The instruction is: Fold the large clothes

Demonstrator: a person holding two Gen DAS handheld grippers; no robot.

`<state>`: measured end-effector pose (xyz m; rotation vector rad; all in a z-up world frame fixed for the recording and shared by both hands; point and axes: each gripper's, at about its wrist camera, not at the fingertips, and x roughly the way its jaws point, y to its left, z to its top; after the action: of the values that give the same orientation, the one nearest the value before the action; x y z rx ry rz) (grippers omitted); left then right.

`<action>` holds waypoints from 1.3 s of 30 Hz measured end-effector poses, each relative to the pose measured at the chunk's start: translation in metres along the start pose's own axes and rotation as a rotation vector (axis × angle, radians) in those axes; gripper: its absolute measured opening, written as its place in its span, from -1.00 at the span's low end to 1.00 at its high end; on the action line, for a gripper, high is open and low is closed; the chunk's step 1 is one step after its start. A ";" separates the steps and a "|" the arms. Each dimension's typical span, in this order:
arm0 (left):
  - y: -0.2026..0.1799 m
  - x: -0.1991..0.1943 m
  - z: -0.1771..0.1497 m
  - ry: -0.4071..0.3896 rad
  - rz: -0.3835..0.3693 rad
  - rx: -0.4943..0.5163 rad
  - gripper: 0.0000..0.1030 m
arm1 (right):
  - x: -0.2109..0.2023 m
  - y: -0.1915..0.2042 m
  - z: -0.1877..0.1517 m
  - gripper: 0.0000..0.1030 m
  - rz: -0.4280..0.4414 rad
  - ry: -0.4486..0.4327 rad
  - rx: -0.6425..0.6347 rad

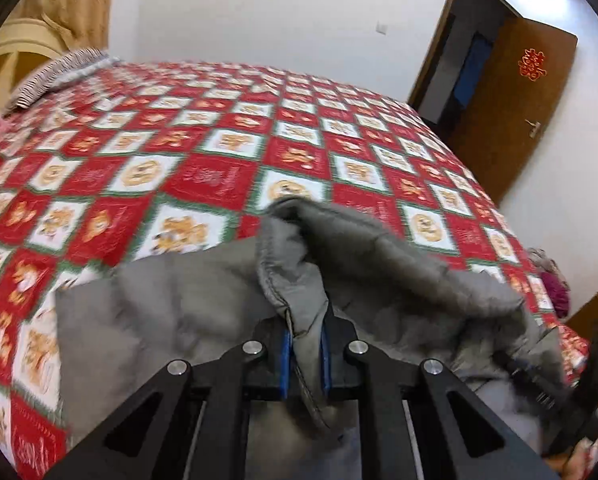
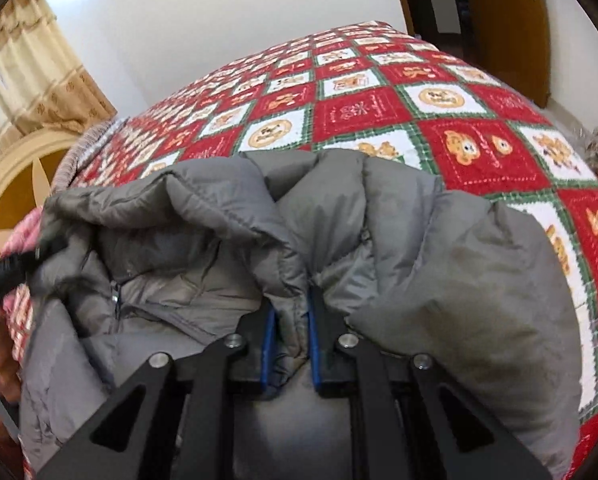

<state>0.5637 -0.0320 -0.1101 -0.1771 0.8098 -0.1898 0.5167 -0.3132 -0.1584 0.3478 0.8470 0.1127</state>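
Both grippers clamped on the grey puffer jacket, over the bed.

Left wrist: our left gripper (image 1: 305, 354) pinches a stitched hem of the grey jacket (image 1: 379, 264) btwn its blue pads (image 1: 284, 364); fabric bunches up in front, above the red checked quilt (image 1: 203, 152) on the bed. Brown door (image 1: 511, 108) stands open at right. Right wrist: our right gripper (image 2: 291, 344) is closed on a fold of the jacket w/ zipper at left; left gripper's black tip shows at far left edge, also in the fabric.
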 end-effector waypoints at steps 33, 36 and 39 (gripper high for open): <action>0.031 -0.016 -0.032 0.117 -0.065 -0.079 -0.69 | 0.027 0.061 0.004 -0.53 -0.140 0.007 -0.259; 0.022 -0.054 -0.025 0.077 -0.126 -0.029 -0.69 | 0.028 0.066 0.005 -0.53 -0.144 -0.005 -0.262; -0.011 -0.069 0.011 -0.032 -0.136 0.057 -0.62 | 0.032 0.069 0.009 -0.52 -0.154 -0.007 -0.270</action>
<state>0.5246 -0.0258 -0.0518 -0.1811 0.7601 -0.3372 0.5474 -0.2427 -0.1523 0.0293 0.8364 0.0816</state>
